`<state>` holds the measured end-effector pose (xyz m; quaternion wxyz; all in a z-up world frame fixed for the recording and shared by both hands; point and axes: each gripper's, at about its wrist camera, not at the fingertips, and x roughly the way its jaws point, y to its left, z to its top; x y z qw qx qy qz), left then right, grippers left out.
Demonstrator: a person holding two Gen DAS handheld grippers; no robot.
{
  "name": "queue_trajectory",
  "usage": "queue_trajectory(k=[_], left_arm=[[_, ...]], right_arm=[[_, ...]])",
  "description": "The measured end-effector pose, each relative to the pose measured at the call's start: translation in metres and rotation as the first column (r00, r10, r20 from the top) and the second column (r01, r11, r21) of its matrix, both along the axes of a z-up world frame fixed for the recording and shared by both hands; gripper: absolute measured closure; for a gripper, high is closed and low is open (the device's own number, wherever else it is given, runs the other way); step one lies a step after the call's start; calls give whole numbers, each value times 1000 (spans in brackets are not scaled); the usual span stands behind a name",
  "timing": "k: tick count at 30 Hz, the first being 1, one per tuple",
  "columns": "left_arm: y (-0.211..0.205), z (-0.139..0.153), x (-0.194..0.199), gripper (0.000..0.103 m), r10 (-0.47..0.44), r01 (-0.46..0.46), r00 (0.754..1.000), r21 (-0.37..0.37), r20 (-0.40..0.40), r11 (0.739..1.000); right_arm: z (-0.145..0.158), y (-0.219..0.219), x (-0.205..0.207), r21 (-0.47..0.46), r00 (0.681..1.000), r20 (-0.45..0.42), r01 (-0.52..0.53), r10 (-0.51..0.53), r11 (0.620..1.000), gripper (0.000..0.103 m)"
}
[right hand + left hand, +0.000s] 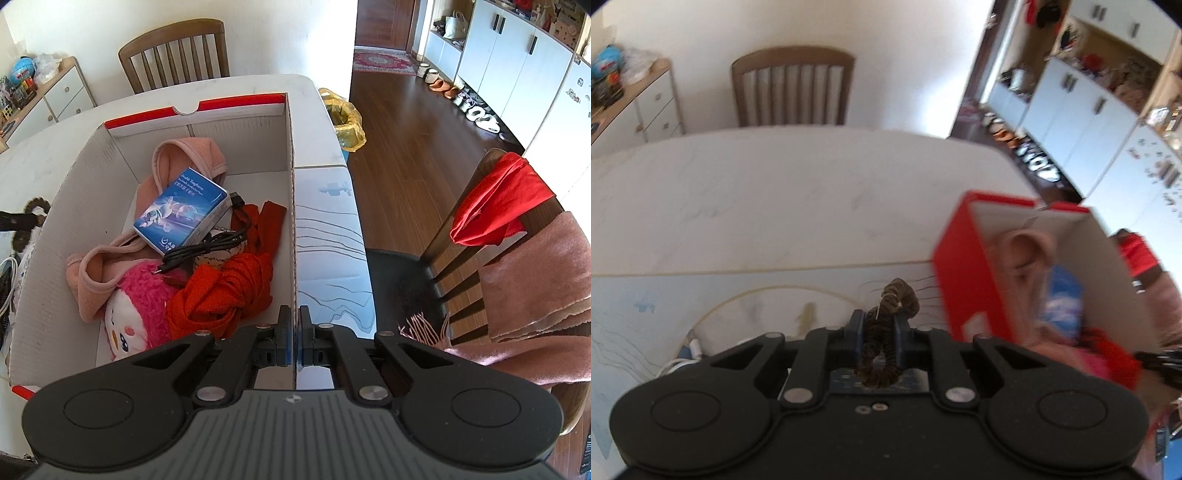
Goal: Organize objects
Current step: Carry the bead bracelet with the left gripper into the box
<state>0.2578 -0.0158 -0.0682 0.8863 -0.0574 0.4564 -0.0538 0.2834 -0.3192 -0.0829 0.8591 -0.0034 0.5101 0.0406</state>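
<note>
Two tools engaged: my left tool (880,325) clamps scrunchie (886,332); right tool (294,334) pinches box (55,221) wall. Carry scrunchie over rim, release inside.

A wooden slat-back chair (173,51) stands at the worktop's (236,90) far edge, toward twelve o'clock. At ten o'clock a low drawer cabinet (62,94) carries clutter. A yellow-bagged bin (345,122) sits on the wood floor (406,147) at one o'clock. At three o'clock a second chair (461,236) bears a red cloth (495,199) and pink scarf (539,280).
</note>
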Motion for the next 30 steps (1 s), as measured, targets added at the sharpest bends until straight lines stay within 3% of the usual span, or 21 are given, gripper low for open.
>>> queue_trajectory(k=[5, 11, 30], left_arm=[[-25, 38, -13, 89, -90, 92, 993, -35, 75, 995], [-64, 63, -19, 89, -195, 200, 972, -30, 128, 979], [-170, 28, -9, 89, -435, 432, 898, 60, 68, 900]], right_arm=[[0, 0, 0, 0, 1000, 0, 0, 0, 1000, 101], [0, 0, 1, 0, 1000, 2, -2, 2, 1000, 101], [-1, 1, 2, 3, 1000, 11, -9, 9, 1000, 101]])
